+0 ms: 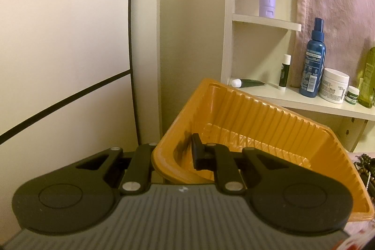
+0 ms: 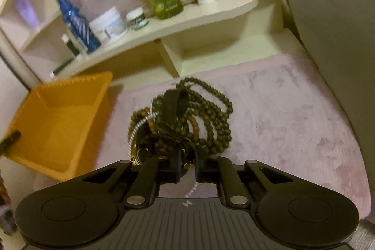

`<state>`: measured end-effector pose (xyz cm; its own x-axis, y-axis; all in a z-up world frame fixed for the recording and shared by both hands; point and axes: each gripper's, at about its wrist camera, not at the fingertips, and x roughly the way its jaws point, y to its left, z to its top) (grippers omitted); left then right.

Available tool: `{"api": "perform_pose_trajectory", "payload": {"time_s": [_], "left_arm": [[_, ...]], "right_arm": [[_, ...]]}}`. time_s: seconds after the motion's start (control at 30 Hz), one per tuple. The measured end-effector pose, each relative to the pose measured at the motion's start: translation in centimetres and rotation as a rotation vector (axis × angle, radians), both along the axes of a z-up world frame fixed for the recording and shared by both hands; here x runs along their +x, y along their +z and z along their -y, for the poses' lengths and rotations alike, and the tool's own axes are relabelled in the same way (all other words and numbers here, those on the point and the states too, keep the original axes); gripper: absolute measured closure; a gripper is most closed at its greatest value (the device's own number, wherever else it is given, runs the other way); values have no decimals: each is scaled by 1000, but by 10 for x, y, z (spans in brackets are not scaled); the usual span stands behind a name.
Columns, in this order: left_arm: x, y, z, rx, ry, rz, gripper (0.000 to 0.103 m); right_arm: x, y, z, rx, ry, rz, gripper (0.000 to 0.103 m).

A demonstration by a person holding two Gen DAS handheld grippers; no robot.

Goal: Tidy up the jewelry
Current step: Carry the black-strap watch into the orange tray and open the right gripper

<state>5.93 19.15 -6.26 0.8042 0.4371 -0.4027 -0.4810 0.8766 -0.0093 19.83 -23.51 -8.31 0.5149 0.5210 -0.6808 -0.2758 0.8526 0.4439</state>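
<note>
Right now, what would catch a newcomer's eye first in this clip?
The orange tray, tilted and clamped at its near rim by the left gripper. Beside it on the pink cloth lies a tangle of beaded jewelry, with the right gripper closing on its near edge.

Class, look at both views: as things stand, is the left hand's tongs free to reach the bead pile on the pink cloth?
Probably not yet. The left tongs are shut on the rim of the orange tray, so they are occupied. The bead pile lies beside the tray, at the right tongs.
</note>
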Motion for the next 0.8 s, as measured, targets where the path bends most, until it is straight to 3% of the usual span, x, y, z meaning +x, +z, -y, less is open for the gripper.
{"api": "perform_pose_trajectory", "payload": {"time_s": [0.23,0.47,0.8], "left_arm": [[2,0,1,10,-10,-1,88],[2,0,1,14,-11,-5,88],[2,1,1,13,-12,-6,88]], "right_arm": [[11,22,-3,104,-5,-18,92],[29,33,-53,207,100,-56,92],[33,21,-143,166,280,-140,92]]}}
